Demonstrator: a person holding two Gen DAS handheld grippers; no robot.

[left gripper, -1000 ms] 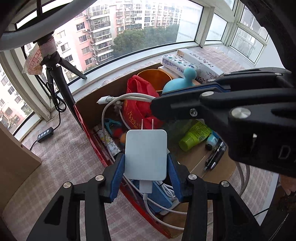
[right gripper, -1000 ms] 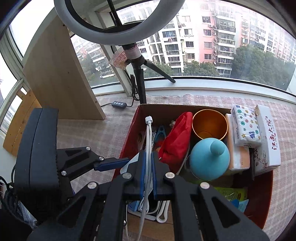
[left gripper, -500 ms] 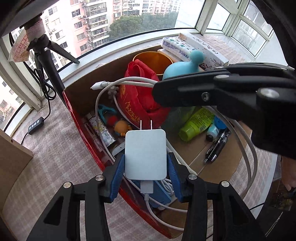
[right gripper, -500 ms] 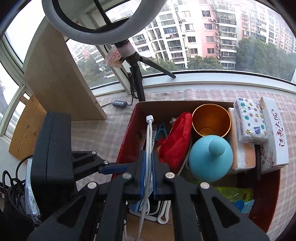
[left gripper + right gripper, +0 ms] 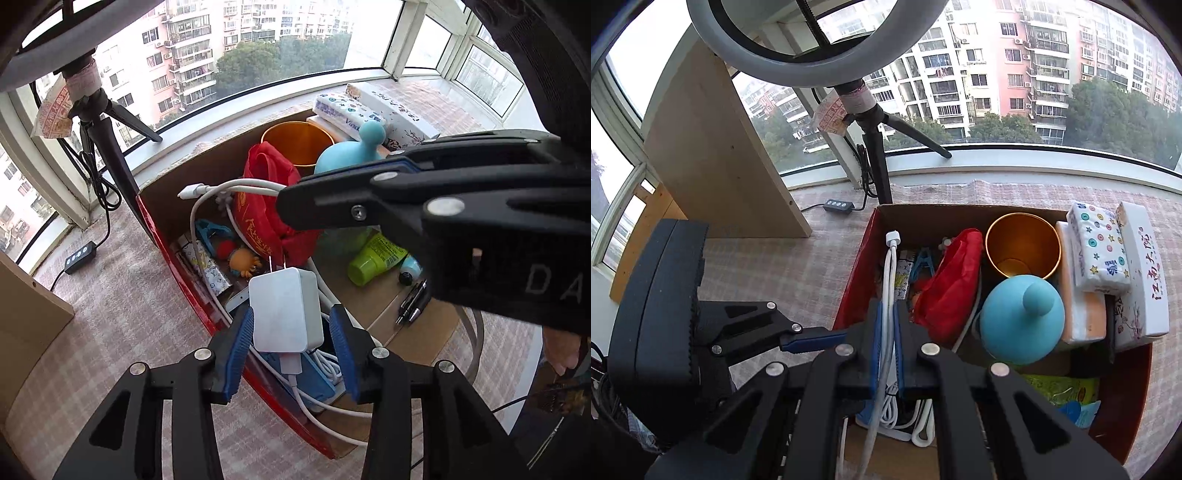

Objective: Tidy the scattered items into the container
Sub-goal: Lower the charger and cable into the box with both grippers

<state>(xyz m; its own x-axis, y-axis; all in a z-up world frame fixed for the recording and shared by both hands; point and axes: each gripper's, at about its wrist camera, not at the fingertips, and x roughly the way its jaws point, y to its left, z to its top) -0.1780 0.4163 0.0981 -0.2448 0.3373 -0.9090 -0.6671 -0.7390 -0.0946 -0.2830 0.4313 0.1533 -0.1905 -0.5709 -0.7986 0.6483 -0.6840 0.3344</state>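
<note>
**Charger loosed over the box, cable pinched**

The left gripper [image 5: 291,343] has just been opening; its blue pads stand clear of the white square charger block [image 5: 282,308] lying between them, above the red-sided cardboard box [image 5: 177,240]. The right gripper [image 5: 886,328] is clamped on the white charger cable [image 5: 888,295], beside the crumpled red bag [image 5: 951,291] farther in.

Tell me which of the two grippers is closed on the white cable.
The right gripper: its blue pads pinch the white cable. The left gripper stands open around the white charger.
</note>
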